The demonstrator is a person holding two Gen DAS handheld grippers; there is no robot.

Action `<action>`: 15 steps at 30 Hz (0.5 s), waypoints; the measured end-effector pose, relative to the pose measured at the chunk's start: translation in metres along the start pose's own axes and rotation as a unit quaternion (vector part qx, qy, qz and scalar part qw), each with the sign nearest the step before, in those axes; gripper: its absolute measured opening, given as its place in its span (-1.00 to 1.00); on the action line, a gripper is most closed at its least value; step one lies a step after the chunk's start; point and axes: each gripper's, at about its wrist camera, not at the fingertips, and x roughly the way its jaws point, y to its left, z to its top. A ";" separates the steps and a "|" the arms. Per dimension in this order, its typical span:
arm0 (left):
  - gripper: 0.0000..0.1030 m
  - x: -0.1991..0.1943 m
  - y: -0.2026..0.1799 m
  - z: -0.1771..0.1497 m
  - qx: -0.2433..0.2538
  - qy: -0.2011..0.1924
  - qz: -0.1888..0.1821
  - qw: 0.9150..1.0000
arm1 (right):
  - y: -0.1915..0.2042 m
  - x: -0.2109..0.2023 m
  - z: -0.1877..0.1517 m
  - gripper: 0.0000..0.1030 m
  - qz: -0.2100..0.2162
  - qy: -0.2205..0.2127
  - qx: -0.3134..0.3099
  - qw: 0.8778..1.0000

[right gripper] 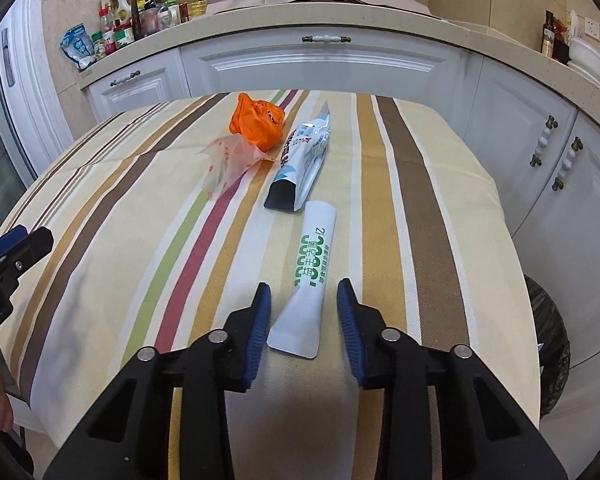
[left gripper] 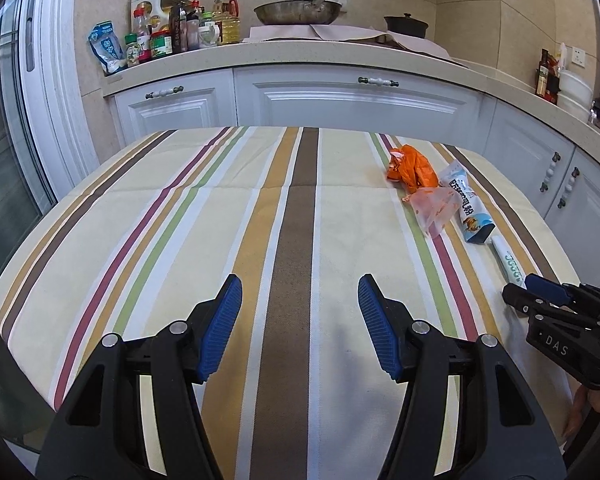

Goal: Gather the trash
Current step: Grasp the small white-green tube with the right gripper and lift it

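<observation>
Four pieces of trash lie on the striped tablecloth [right gripper: 400,208]: a crumpled orange bag [right gripper: 258,126] [left gripper: 414,166], a thin translucent bag [right gripper: 228,160] [left gripper: 436,208], a blue-and-white pouch [right gripper: 302,160] [left gripper: 466,204], and a white sachet with green print [right gripper: 314,252] [left gripper: 508,256]. My right gripper [right gripper: 302,286] [left gripper: 524,286] straddles the sachet's near end, with its blue pads on either side and a gap still showing on the right. My left gripper [left gripper: 300,280] [right gripper: 16,244] hovers open over bare cloth to the left of the trash, with nothing between its fingers.
A bin lined with a black bag [right gripper: 552,340] stands on the floor past the table's right edge. White cabinets [left gripper: 360,104] and a counter with bottles [left gripper: 168,36], a wok [left gripper: 300,10] and a dark pot [left gripper: 406,24] run behind the table. A glass door [left gripper: 4,168] is at the left.
</observation>
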 end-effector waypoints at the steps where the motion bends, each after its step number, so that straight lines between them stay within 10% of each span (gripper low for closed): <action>1: 0.14 0.000 -0.001 0.000 0.001 0.001 0.000 1.000 | 0.000 0.000 0.000 -0.59 0.003 0.001 -0.001 1.000; 15: 0.14 -0.003 -0.041 0.010 0.020 -0.005 -0.033 0.999 | -0.023 -0.028 0.007 -0.64 -0.003 -0.053 0.012 0.999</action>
